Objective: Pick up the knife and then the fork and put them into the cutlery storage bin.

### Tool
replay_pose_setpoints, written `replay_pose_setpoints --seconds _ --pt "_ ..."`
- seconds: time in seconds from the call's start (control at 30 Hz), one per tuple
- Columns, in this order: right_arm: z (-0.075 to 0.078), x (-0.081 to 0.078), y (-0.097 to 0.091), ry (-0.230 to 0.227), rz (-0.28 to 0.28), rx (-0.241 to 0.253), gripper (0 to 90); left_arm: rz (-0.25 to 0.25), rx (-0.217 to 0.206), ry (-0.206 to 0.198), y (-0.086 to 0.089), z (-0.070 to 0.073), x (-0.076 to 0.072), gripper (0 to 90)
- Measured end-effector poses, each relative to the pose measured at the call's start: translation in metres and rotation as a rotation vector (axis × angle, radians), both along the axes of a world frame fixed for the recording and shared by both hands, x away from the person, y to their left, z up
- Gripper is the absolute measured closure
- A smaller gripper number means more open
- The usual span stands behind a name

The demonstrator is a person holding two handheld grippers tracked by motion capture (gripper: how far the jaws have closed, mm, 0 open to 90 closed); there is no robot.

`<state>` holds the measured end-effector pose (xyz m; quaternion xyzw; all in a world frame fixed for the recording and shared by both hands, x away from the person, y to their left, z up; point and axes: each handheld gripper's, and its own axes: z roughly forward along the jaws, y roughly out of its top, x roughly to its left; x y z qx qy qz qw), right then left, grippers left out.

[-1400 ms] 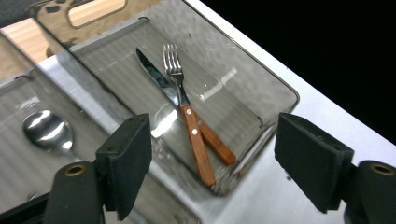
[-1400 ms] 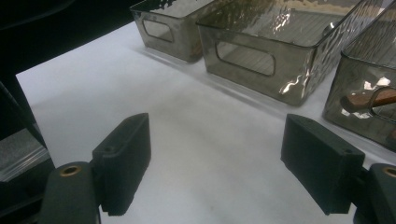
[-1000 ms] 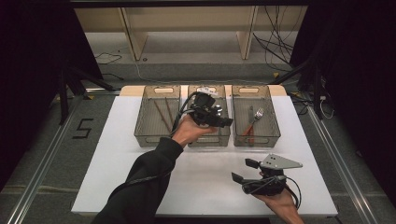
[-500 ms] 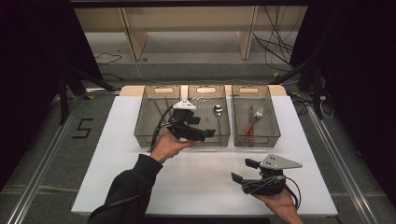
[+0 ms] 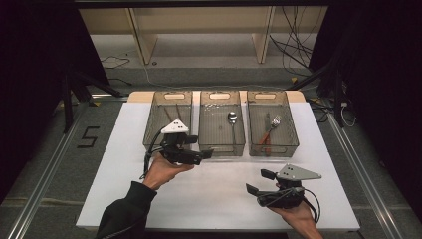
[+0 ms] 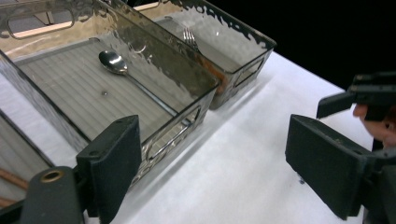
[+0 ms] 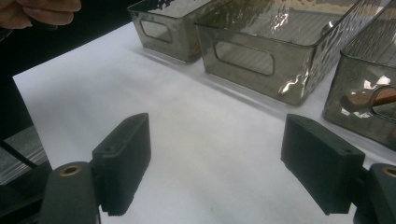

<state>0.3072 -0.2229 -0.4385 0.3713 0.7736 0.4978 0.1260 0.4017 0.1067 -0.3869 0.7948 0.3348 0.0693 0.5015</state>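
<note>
Three smoky clear bins stand in a row at the back of the white table (image 5: 124,164). In the middle bin (image 5: 221,144) lies a metal spoon (image 5: 232,119) (image 6: 112,63). The right bin (image 5: 272,149) holds a fork (image 5: 274,122) (image 6: 189,35) and a brown-handled utensil. Brown sticks lie in the left bin (image 5: 166,99). My left gripper (image 5: 200,148) (image 6: 219,172) hovers open and empty just in front of the left and middle bins. My right gripper (image 5: 258,182) (image 7: 223,161) is open and empty over the table's front right.
Bare white table surface (image 7: 196,121) stretches between the grippers and the bins. The right gripper (image 6: 369,93) and its hand appear at the right of the left gripper view. Shelving and cables sit on the floor beyond the table.
The left gripper has drawn back from over the middle bin, toward the person and to the left, uncovering the spoon lying inside. The right gripper has stayed put.
</note>
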Motion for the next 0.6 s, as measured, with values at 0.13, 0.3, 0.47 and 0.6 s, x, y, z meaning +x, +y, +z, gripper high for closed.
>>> replay_pose_setpoints --seconds 0.13,0.3,0.47,0.6 --pt "0.000 0.000 -0.001 -0.005 0.001 0.001 24.8 0.000 0.005 -0.011 0.006 -0.004 -0.007 17.3" --pt "0.000 0.000 -0.001 -0.006 0.000 0.001 24.8 0.004 0.003 -0.012 0.011 -0.009 -0.014 17.0" --pt "0.000 0.000 -0.002 -0.008 -0.001 0.004 24.8 0.009 0.028 -0.024 0.017 -0.014 -0.024 16.5" --pt "0.001 -0.001 -0.001 -0.012 -0.002 0.006 24.8 0.025 0.015 -0.025 0.026 -0.018 -0.032 16.4"
